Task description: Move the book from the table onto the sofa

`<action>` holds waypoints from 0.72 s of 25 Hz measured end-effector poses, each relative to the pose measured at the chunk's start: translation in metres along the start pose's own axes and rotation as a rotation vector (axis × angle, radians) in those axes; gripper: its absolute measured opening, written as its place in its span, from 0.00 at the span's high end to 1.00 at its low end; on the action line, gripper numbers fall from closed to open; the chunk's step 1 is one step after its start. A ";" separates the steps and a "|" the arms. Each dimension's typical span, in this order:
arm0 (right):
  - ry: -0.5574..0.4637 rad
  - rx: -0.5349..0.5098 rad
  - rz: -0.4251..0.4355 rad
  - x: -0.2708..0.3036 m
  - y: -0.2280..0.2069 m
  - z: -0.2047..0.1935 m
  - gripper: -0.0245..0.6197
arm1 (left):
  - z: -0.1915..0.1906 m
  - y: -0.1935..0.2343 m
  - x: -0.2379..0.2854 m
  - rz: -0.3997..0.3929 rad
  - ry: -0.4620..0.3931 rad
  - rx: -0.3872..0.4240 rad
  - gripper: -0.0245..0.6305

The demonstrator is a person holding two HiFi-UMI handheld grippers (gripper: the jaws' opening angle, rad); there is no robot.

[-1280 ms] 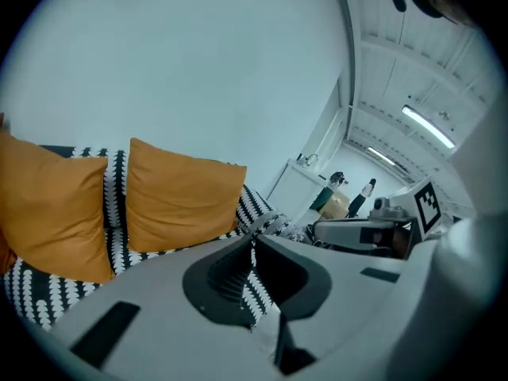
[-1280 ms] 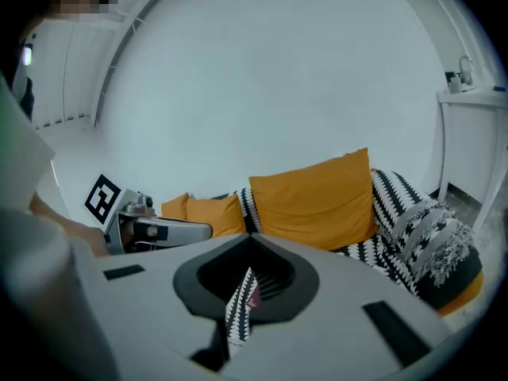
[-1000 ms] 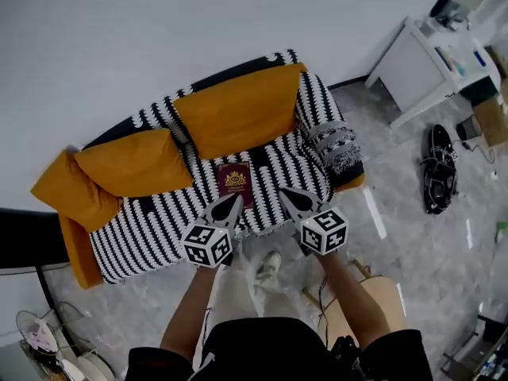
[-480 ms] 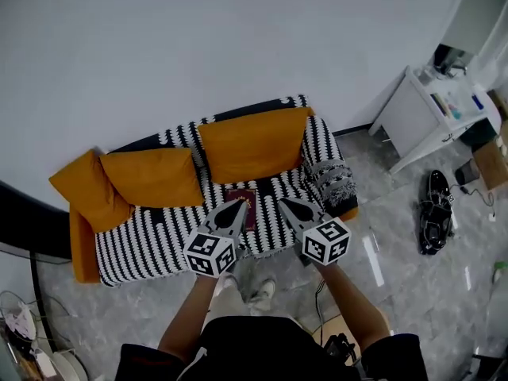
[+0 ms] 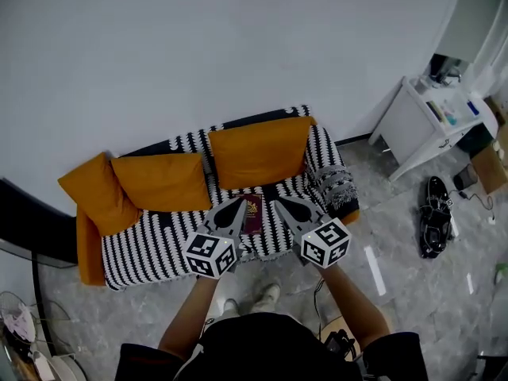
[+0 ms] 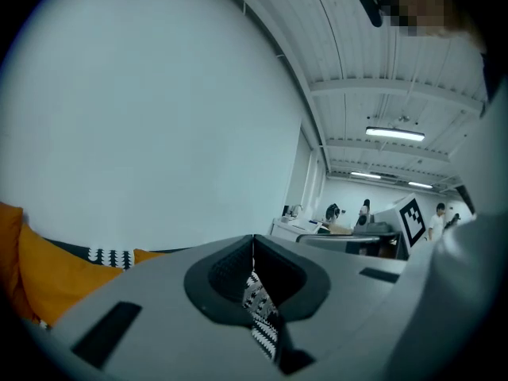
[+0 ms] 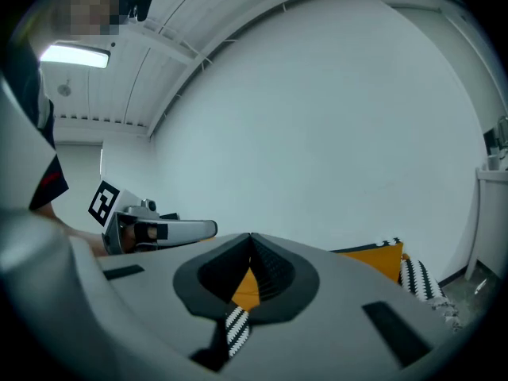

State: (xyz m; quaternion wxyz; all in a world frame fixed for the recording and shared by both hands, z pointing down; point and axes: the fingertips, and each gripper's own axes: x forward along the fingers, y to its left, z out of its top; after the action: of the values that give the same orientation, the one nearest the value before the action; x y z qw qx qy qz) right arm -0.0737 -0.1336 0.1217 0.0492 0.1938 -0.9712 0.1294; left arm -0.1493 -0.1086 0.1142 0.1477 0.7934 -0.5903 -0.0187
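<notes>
Three orange cushions [image 5: 258,151]; glossy grey floor [image 5: 413,280]

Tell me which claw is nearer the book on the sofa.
Left, slightly. In the head view the left claw overlaps the book at its left edge. The right claw points just off its right edge. Both are shut and empty.

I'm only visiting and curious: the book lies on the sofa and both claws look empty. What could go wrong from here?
1. The book lies on a loose striped throw over the sofa; a tug on that cloth might slide it off.
2. The left gripper and right gripper, both shut and empty, show beside the book in the head view; a careless dip might knock it.
</notes>
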 end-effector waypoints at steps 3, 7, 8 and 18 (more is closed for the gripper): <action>-0.018 -0.006 -0.001 0.005 0.017 0.008 0.94 | 0.007 0.001 -0.016 -0.006 -0.004 0.034 0.94; -0.048 -0.006 -0.014 0.008 0.042 0.019 0.94 | 0.018 0.004 -0.039 -0.032 -0.015 0.055 0.94; -0.055 -0.004 -0.016 0.008 0.049 0.022 0.94 | 0.021 0.004 -0.045 -0.039 -0.022 0.054 0.94; -0.106 -0.046 -0.065 0.003 0.117 0.047 0.94 | 0.048 0.007 -0.111 -0.092 -0.096 0.048 0.94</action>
State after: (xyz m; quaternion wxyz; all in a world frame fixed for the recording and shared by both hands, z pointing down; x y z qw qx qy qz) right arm -0.1242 -0.0433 0.0498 0.0062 0.2304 -0.9684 0.0949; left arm -0.1991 -0.0165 0.0541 0.0989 0.8212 -0.5599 -0.0494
